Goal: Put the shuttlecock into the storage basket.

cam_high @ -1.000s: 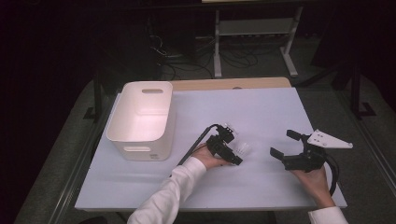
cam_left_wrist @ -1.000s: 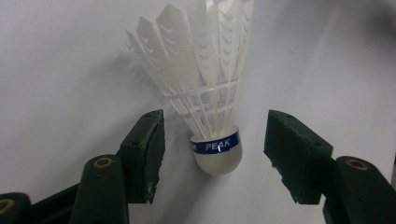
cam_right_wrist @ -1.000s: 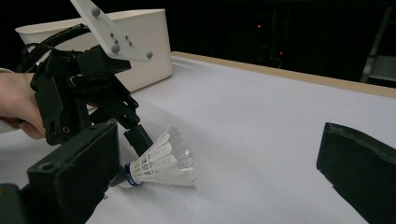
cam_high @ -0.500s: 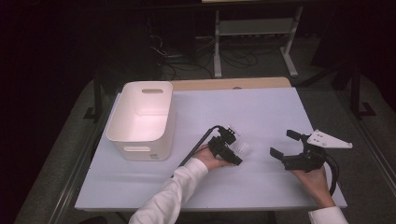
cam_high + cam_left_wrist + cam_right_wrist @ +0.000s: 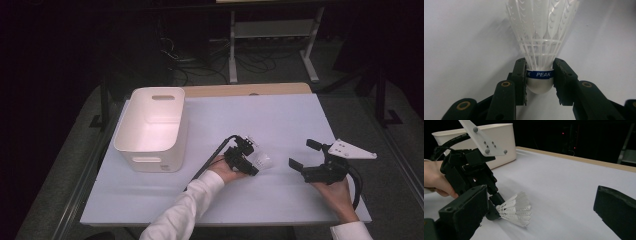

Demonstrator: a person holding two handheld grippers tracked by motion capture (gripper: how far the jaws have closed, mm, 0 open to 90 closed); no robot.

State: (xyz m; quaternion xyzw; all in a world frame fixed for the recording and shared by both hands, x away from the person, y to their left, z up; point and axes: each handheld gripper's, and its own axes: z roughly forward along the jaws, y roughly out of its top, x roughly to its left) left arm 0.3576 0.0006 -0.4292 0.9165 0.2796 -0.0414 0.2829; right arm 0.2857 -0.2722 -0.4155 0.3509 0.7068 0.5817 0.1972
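A white feathered shuttlecock (image 5: 540, 37) lies on its side on the pale table (image 5: 280, 115), feathers pointing away from my left gripper (image 5: 539, 80). Its jaws have just been closing, and the pads now press both sides of the rounded cork at the blue band. From above, the left gripper (image 5: 254, 161) sits mid-table with the shuttlecock (image 5: 263, 161) at its tip. The right gripper view shows the shuttlecock (image 5: 516, 208) in the left gripper (image 5: 495, 206). My right gripper (image 5: 302, 153) rests to the right, apart from it, jaws wide open and holding nothing.
A white plastic bin (image 5: 150, 150) with handle slots stands on the left of the table, also seen far off as the bin (image 5: 499, 135). A wooden strip edges the table's far side. Dark floor, cables and a metal rack lie beyond.
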